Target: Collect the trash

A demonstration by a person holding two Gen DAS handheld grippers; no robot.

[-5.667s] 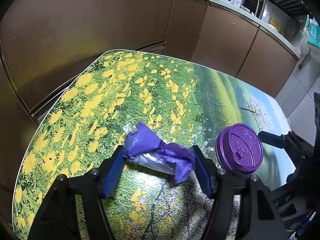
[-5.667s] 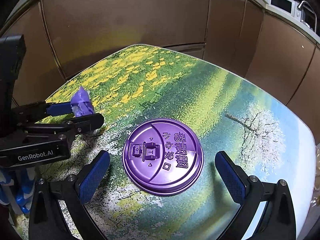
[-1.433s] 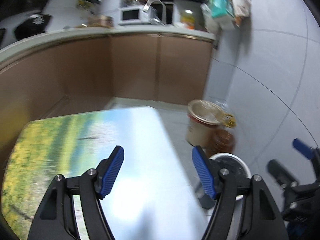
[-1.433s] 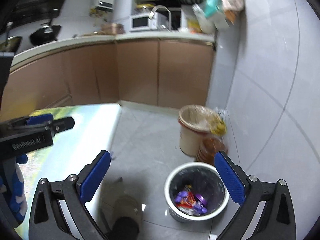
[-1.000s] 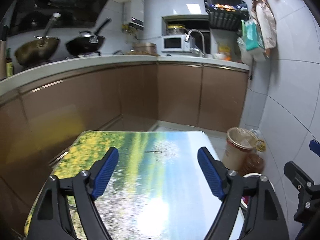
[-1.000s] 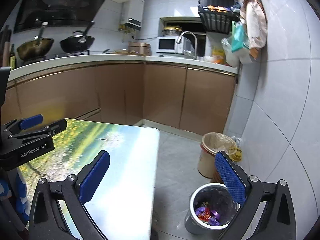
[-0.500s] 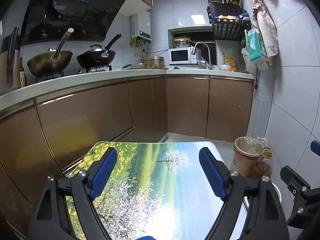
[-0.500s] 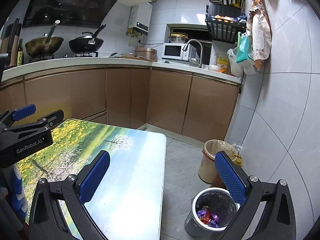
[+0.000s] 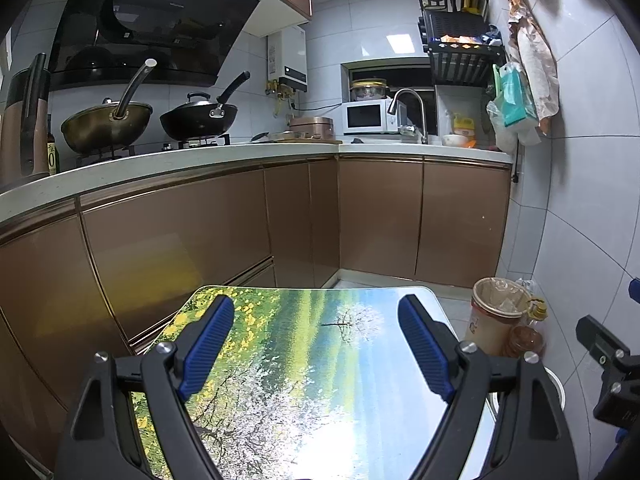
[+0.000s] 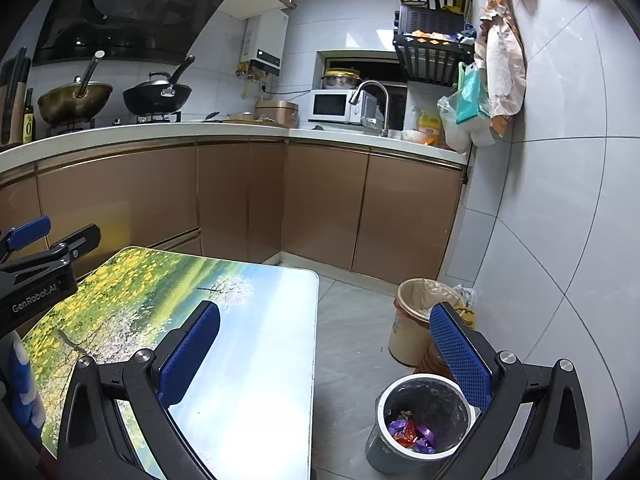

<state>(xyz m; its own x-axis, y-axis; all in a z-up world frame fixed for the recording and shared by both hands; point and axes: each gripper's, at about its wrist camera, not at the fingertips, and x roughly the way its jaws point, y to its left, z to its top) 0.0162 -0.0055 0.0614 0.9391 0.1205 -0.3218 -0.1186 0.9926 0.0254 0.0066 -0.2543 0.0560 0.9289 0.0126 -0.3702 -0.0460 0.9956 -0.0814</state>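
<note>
My left gripper [image 9: 316, 320] is open and empty, held above the table [image 9: 280, 380] with the landscape print. My right gripper [image 10: 324, 328] is open and empty, above the table's right edge [image 10: 312, 360]. A small grey trash bin [image 10: 424, 424] stands on the floor right of the table, below my right gripper, with purple and red wrappers [image 10: 412, 434] inside. In the left wrist view only the bin's white rim [image 9: 556, 384] shows, behind my left gripper's right finger. No trash shows on the table top in either view.
A beige lined bucket [image 10: 416, 316] and a brown jar [image 9: 524, 340] stand on the floor by the tiled wall. Brown cabinets [image 9: 380, 216] and a counter with woks [image 9: 108, 120], microwave [image 9: 368, 116] and faucet lie behind. The other gripper's body [image 10: 36, 276] shows at left.
Both grippers have risen and tilted up from the bin, so more of the kitchen and the table's far end shows. The purple bag and lid held earlier are gone from the table.
</note>
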